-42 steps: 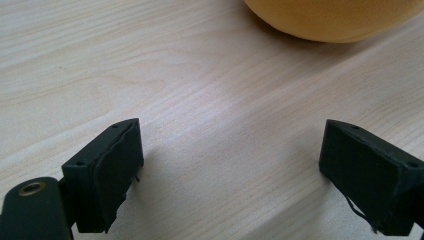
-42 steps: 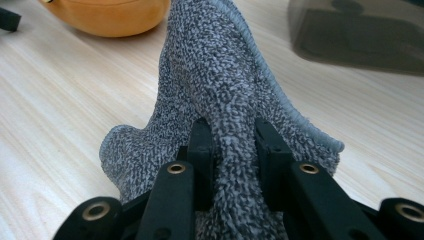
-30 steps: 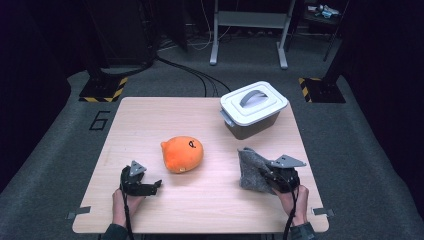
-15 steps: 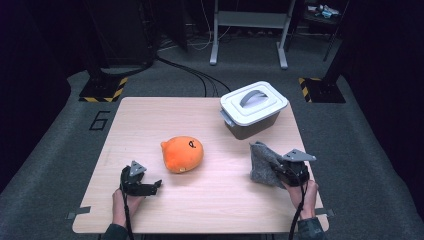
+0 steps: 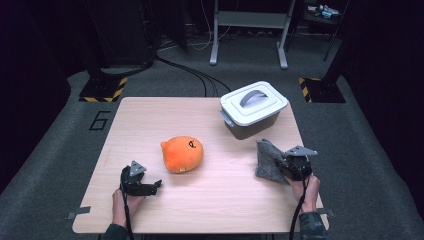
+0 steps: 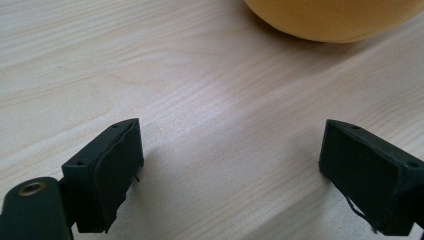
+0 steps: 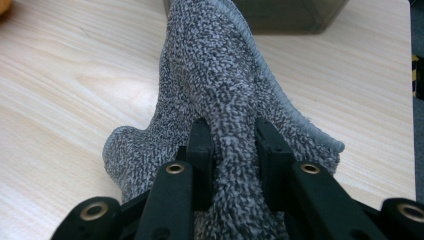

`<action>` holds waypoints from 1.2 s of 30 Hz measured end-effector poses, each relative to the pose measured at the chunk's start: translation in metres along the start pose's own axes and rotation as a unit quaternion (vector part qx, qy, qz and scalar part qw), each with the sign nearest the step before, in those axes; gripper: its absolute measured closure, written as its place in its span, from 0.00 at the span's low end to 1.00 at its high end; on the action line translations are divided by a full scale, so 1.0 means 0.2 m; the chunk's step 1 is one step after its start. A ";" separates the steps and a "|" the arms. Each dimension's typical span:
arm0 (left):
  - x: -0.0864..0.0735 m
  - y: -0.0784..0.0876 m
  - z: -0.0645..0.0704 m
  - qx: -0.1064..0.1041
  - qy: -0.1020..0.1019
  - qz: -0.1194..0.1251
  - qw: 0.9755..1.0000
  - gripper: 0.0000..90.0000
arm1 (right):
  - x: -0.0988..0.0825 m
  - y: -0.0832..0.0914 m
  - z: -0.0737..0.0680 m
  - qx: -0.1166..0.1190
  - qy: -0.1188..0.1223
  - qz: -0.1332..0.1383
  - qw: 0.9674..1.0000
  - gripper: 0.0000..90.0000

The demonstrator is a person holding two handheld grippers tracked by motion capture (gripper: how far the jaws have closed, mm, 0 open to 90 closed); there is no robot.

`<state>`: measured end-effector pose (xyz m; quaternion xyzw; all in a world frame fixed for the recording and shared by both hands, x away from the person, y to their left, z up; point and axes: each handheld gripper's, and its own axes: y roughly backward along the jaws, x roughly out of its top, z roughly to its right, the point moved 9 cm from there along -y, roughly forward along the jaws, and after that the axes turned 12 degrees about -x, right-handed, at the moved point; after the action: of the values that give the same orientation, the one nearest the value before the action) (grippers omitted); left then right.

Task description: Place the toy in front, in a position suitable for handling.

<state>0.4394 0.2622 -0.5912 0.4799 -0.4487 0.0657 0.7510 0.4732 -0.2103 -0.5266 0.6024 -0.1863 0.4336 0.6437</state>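
Observation:
A grey knitted cloth stands bunched up on the right side of the wooden table, pinched by my right gripper. In the right gripper view the two black jaws press on a fold of the cloth, so my right gripper is shut on it. An orange plush toy lies near the table's middle. My left gripper rests low on the table in front of the toy, to its left. Its jaws stand wide apart over bare wood in the left gripper view, with the toy's orange edge beyond my left gripper.
A grey box with a white handled lid stands at the back right of the table, just behind the cloth. The table's right edge is close to my right hand. Dark floor, cables and a metal stand lie beyond the table.
My right gripper has moved to the right with the grey cloth in it, toward the table's right edge. The left gripper and the orange toy have stayed put.

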 end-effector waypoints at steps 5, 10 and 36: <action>0.00 0.00 0.00 0.000 0.000 0.000 1.000 0.11 | -0.02 -0.05 0.03 -0.004 -0.008 -0.012 1.000 0.79; 0.00 0.00 0.00 0.000 0.000 0.000 1.000 0.11 | -0.06 -0.12 0.05 -0.022 -0.012 -0.032 0.999 0.70; 0.00 0.00 0.00 0.000 0.000 0.000 1.000 0.11 | -0.19 -0.02 0.01 -0.009 -0.072 -0.029 0.997 0.03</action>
<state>0.4392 0.2621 -0.5912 0.4800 -0.4486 0.0657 0.7510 0.4558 -0.2241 -0.5586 0.6316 -0.2182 0.3688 0.6461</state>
